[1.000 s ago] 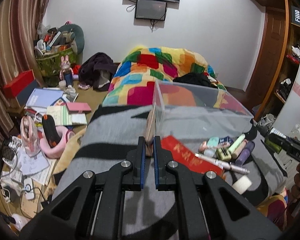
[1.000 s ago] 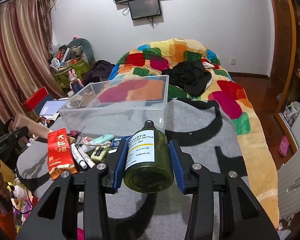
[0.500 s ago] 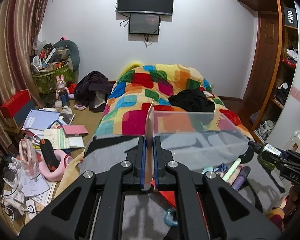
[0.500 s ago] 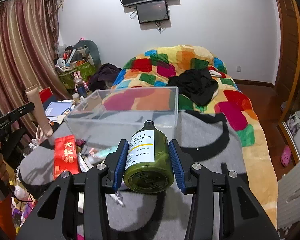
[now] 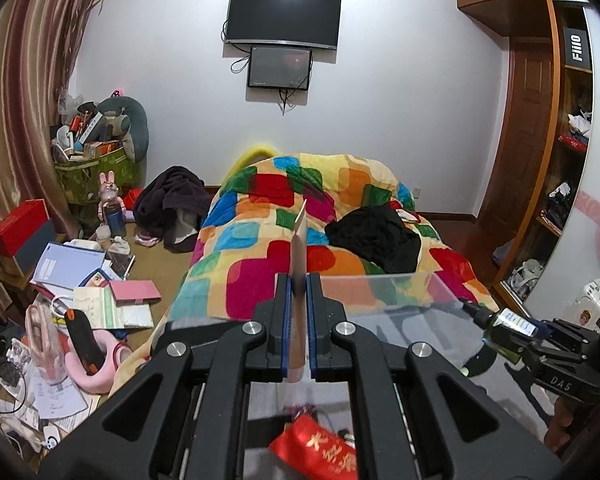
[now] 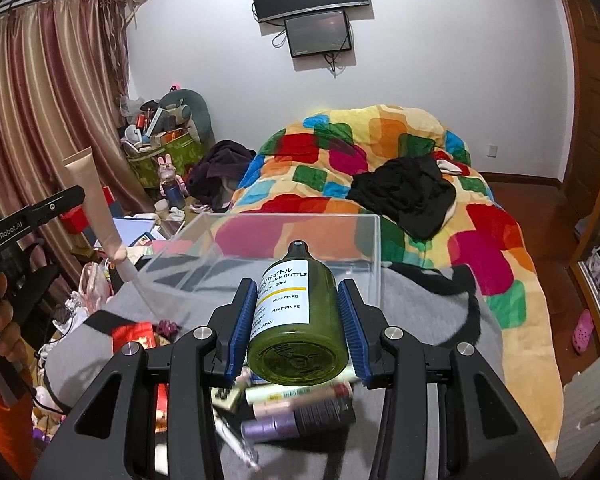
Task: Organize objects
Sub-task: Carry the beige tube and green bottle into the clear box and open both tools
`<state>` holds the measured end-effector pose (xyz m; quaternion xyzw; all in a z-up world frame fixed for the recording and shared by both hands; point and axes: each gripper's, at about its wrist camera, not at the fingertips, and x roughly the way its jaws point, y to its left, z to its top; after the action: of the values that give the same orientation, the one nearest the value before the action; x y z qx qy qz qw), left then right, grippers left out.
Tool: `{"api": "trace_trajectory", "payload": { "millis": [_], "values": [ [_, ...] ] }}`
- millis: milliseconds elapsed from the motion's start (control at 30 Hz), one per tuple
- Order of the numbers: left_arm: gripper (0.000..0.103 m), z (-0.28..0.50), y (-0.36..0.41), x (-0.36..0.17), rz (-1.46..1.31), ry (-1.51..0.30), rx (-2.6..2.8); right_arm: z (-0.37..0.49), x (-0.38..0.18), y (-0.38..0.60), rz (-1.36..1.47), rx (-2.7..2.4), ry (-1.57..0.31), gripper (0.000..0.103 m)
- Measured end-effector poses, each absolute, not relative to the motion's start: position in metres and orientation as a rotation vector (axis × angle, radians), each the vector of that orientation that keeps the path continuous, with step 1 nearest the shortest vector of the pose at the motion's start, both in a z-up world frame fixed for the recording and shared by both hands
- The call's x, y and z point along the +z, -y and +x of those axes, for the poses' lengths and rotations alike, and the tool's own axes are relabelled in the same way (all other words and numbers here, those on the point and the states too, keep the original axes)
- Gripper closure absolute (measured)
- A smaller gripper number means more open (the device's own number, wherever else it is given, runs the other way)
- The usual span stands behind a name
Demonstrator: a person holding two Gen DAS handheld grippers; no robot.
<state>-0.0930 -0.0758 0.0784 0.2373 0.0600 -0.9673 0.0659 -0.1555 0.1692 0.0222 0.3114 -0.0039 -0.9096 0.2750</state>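
Your right gripper [image 6: 298, 322] clamps green pump bottle [image 6: 296, 316]; left gripper [image 5: 299, 312] pinches beige tube [image 5: 299, 248], cap hidden; clear bin [image 6: 372, 240] at 12 o'clock, contents unclear.

Olive-green bottle [image 6: 298, 316], white label; beige tube [image 6: 96, 204]; multicolour patchwork quilt [image 5: 284, 240]; red packet [image 5: 320, 454]

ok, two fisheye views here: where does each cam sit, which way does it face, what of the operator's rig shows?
Left wrist: on the left gripper, facing along its fingers toward the bed and wall TV; shut on a beige tube; the right gripper shows at right edge.
Right wrist: on the right gripper, facing the same way from further right; shut on a green pump bottle; the left gripper and the hand show at left.
Shared: clear plastic bin, colourful quilt, both held items.
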Motion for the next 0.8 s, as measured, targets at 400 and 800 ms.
{"api": "trace_trajectory", "payload": {
  "millis": [400, 800],
  "values": [
    [0.098, -0.141, 0.051, 0.047, 0.834, -0.054, -2.884, -0.206, 0.003, -0.138, 0.939, -2.393, -0.061, 0.064],
    [0.098, -0.159, 0.014, 0.013, 1.043, 0.019, -2.937, -0.226, -0.024, -0.122, 1.065, -2.334, -0.098, 0.064]
  ]
}}
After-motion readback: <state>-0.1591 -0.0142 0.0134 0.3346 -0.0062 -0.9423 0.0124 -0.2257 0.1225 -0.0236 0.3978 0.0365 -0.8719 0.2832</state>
